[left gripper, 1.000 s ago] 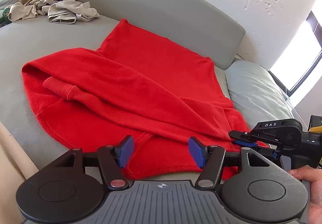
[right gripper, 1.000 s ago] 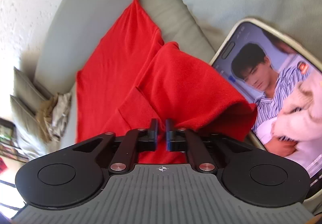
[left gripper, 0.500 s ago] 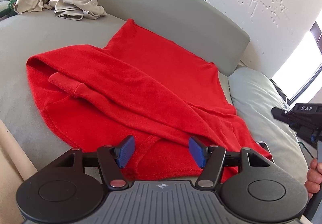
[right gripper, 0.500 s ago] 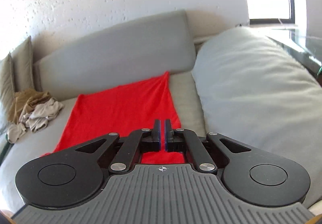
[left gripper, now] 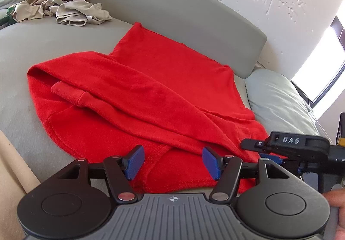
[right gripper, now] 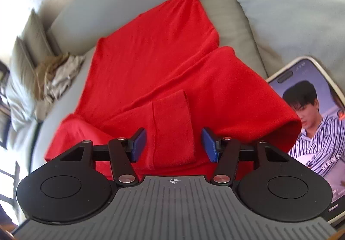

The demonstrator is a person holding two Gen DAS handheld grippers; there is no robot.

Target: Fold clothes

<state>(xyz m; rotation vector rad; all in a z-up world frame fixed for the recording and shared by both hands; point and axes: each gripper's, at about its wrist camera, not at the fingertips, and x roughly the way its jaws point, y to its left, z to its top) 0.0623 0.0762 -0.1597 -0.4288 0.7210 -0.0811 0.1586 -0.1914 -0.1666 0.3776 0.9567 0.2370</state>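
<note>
Sweater (right gripper: 163, 80) beneath opening right claw (right gripper: 174, 145)

Bare grey sofa seat (left gripper: 19, 50) lies open left of the red garment (left gripper: 151, 89); a phone (right gripper: 312, 123) (screen lit) crowds its right edge, a cushion (left gripper: 276, 97) beyond, crumpled clothes (left gripper: 64, 9) far left.

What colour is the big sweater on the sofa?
Bright red sweater; the left wrist view shows it best.
</note>
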